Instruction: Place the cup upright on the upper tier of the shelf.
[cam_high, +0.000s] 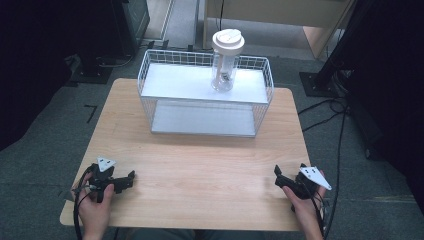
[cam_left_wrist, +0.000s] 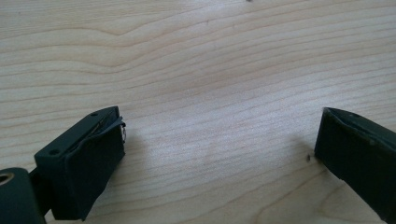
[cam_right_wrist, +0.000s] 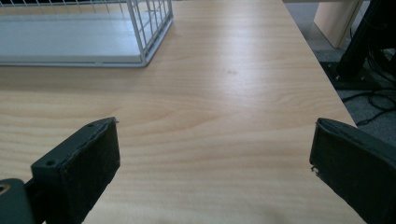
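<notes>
A clear tumbler with a white lid (cam_high: 226, 60) stands upright on the upper shelf of a white wire rack (cam_high: 206, 93) at the far side of the wooden table (cam_high: 200, 165). My left gripper (cam_high: 127, 179) rests near the table's front left corner, held by a hand; in its own view my left gripper (cam_left_wrist: 219, 154) stands open over bare wood. My right gripper (cam_high: 278, 176) sits at the front right, also in a hand. Its own view has my right gripper (cam_right_wrist: 215, 158) open with nothing between the jaws, and the rack's corner (cam_right_wrist: 140, 46) far off at upper left.
The rack's lower shelf (cam_high: 202, 120) holds nothing. Black stands and cables (cam_high: 330, 107) lie on the grey floor right of the table. A light wooden cabinet (cam_high: 280, 15) stands behind the rack. The table's right edge (cam_right_wrist: 322, 70) is near my right gripper.
</notes>
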